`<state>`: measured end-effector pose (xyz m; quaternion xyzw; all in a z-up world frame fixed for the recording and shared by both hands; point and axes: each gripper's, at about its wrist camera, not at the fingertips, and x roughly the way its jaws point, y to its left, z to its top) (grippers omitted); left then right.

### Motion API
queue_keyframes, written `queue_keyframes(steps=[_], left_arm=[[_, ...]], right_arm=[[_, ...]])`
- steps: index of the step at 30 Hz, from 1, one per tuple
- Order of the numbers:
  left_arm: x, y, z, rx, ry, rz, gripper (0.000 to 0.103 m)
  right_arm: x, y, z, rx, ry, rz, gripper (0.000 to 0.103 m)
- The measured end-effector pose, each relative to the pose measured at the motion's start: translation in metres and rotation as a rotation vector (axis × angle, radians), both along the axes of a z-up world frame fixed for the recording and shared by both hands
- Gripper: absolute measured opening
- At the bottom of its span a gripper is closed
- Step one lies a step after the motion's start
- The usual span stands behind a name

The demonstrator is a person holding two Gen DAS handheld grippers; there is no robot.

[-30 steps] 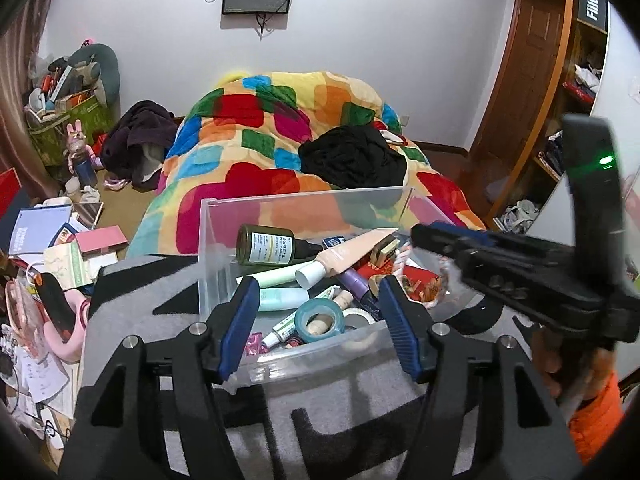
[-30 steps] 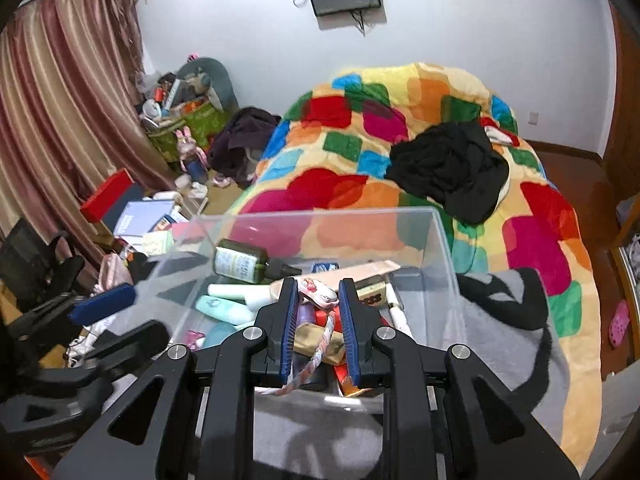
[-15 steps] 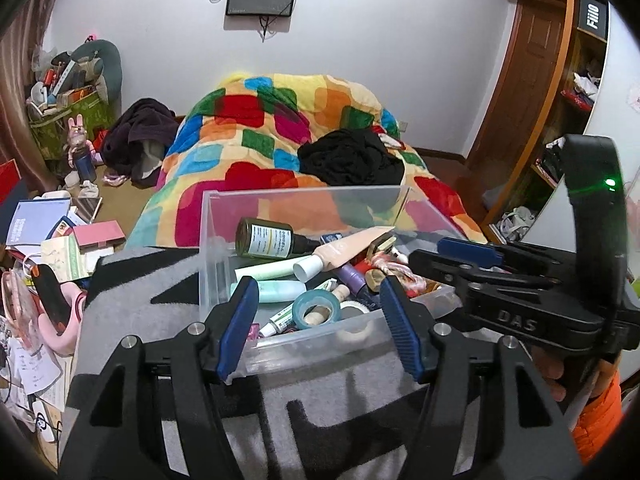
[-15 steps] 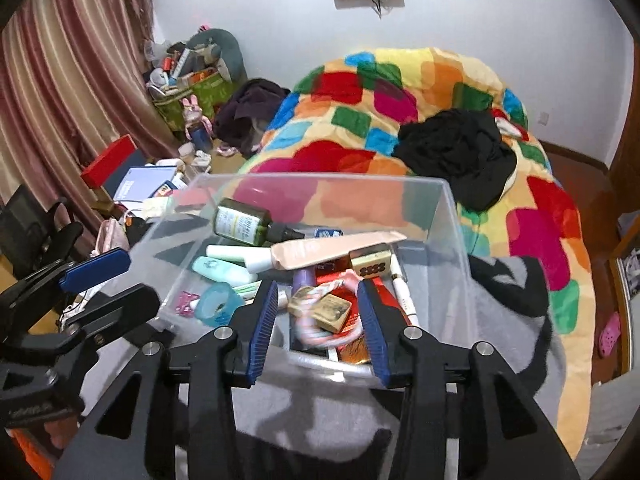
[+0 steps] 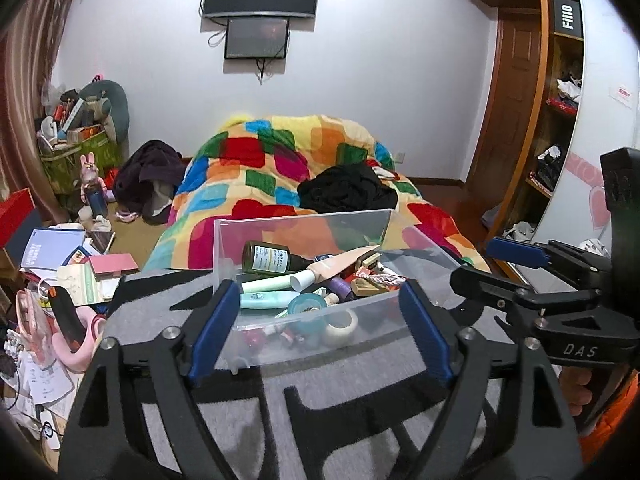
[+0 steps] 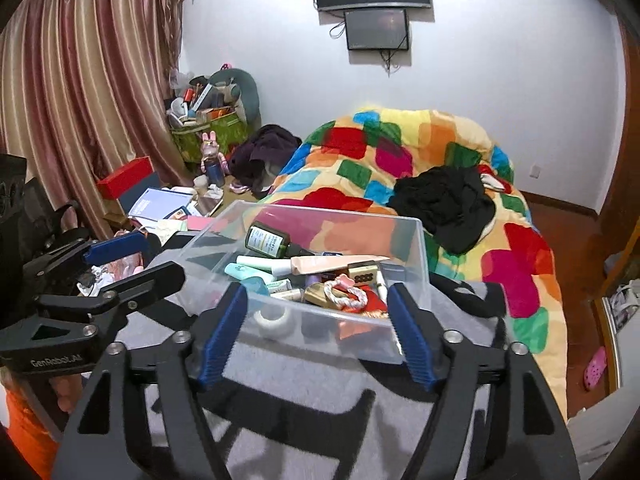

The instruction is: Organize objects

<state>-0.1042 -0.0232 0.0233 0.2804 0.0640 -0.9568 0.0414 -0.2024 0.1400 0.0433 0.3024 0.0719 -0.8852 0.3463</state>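
So both grippers are hanging back from the clear plastic bin, which sits on a grey and black blanket at the foot of the bed. The left gripper has its jaws spread wide with nothing in them, and the bin's near wall sits right in front of the gap. Same for the right gripper: jaws wide apart, empty, bin straight ahead between the blue pads.

The bin is pretty stuffed. There's a dark green bottle lying on its side toward the far wall, a peach tube slanting across the middle, a white tube and a mint one on the left-jaw side, a teal tape roll, and a white tape roll against the near wall. A pink and white rope toy sits on top on the right-jaw side.
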Motion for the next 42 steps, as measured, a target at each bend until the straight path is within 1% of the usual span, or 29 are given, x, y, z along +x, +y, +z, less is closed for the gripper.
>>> queue_keyframes(steps=[2, 5, 9, 20, 26, 42], left_arm=[[0.006, 0.002, 0.0, 0.0, 0.013, 0.003, 0.089], [0.014, 0.005, -0.001, -0.003, 0.024, 0.001, 0.091], [0.021, 0.009, -0.003, -0.005, 0.028, 0.001, 0.094], [0.025, 0.012, -0.01, 0.004, 0.008, -0.003, 0.094], [0.023, 0.012, -0.012, 0.012, -0.004, -0.008, 0.094], [0.023, 0.013, -0.013, 0.013, -0.004, -0.016, 0.095]], right_arm=[[0.004, 0.004, -0.001, -0.002, 0.009, -0.008, 0.079], [0.009, 0.011, -0.006, -0.004, 0.018, -0.019, 0.081], [0.014, 0.015, -0.011, 0.008, 0.022, -0.03, 0.082], [0.021, 0.011, -0.015, 0.024, 0.02, -0.024, 0.082], [0.021, 0.011, -0.02, 0.02, 0.002, -0.023, 0.082], [0.021, 0.012, -0.021, 0.014, -0.009, -0.026, 0.083]])
